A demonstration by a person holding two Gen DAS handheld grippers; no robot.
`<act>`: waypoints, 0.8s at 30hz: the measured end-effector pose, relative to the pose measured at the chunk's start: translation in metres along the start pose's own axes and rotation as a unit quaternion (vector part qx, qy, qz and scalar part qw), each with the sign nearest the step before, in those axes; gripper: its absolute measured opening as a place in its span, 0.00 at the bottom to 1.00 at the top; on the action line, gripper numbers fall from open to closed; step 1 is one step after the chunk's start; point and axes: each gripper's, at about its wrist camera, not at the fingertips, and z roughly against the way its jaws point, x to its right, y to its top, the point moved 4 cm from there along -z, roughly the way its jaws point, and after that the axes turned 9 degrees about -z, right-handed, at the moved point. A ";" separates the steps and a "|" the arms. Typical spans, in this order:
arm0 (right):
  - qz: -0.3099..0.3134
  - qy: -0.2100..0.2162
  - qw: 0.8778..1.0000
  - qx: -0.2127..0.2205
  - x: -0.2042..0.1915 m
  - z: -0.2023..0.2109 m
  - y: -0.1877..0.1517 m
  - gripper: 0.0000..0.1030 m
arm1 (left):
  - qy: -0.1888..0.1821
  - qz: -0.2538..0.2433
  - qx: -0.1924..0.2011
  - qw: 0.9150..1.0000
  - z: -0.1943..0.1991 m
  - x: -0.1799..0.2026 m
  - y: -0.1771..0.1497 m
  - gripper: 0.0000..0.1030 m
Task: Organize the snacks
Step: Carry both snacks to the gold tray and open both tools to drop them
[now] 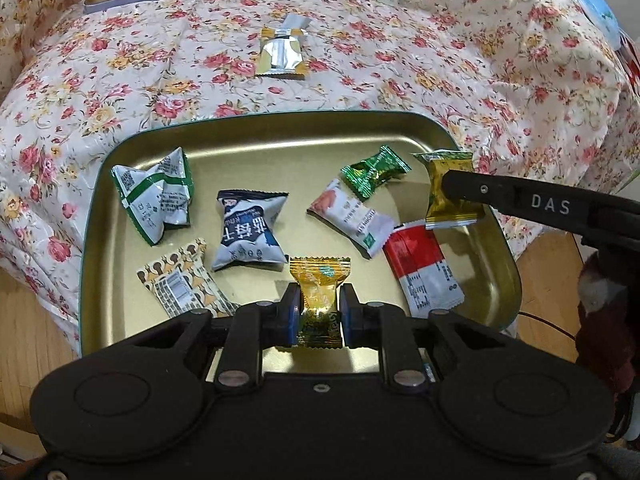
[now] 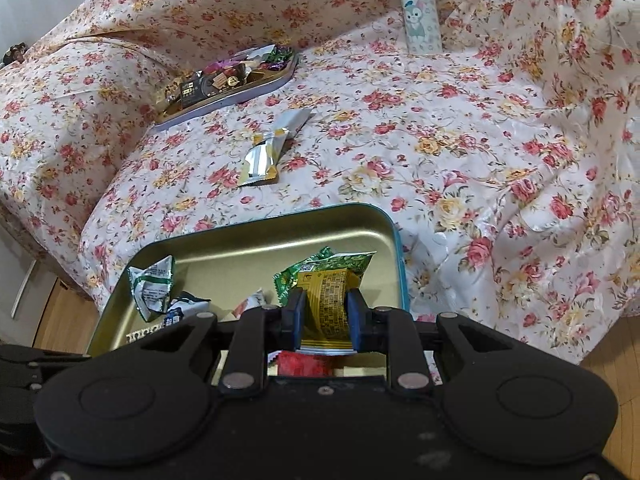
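On the side of the right gripper (image 1: 444, 178) I can read the white letters "DAS"; the other writing is on the wrappers and is mostly too small or too bent to read. A navy and white packet (image 1: 250, 232) in the gold tin tray (image 1: 280, 136) carries large Chinese characters, seen upside down from the left wrist camera. The left gripper (image 1: 319, 314) holds a golden candy (image 1: 320, 300) between its blue-padded fingers (image 1: 291, 316), which are closed narrow on the wrapper's middle; the candy stands upright, its crimped top edge above the fingers, just over the near part of the tray. The right gripper holds a yellow and green packet (image 2: 326, 304), also squeezed narrow between the fingers (image 2: 298, 316); dense small print covers its yellow face, but I cannot read it. This packet hangs over the right side of the tray, close to the rim, above a red and white packet (image 1: 424, 268). Inside the tray also lie a green and white packet (image 1: 154, 196), a dark green candy (image 1: 374, 172), a white bar (image 1: 352, 220) and a brown patterned packet (image 1: 180, 284). Further on the flowered cloth (image 1: 400, 60) lies a silver and gold wrapper (image 1: 282, 54), well apart from the tray. Behind it there is a second tray (image 2: 228, 80) full of sweets, and a bottle (image 2: 420, 12) with a cartoon figure.
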 end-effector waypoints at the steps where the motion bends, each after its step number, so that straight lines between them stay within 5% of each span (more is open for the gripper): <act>1: 0.001 -0.003 1.000 0.002 0.001 0.000 -0.001 0.23 | 0.000 -0.001 0.001 1.000 0.000 0.001 0.000 0.26; 24: 0.015 -0.019 1.000 -0.001 0.002 -0.001 -0.011 0.23 | 0.005 0.039 0.032 0.999 0.018 -0.010 -0.005 0.30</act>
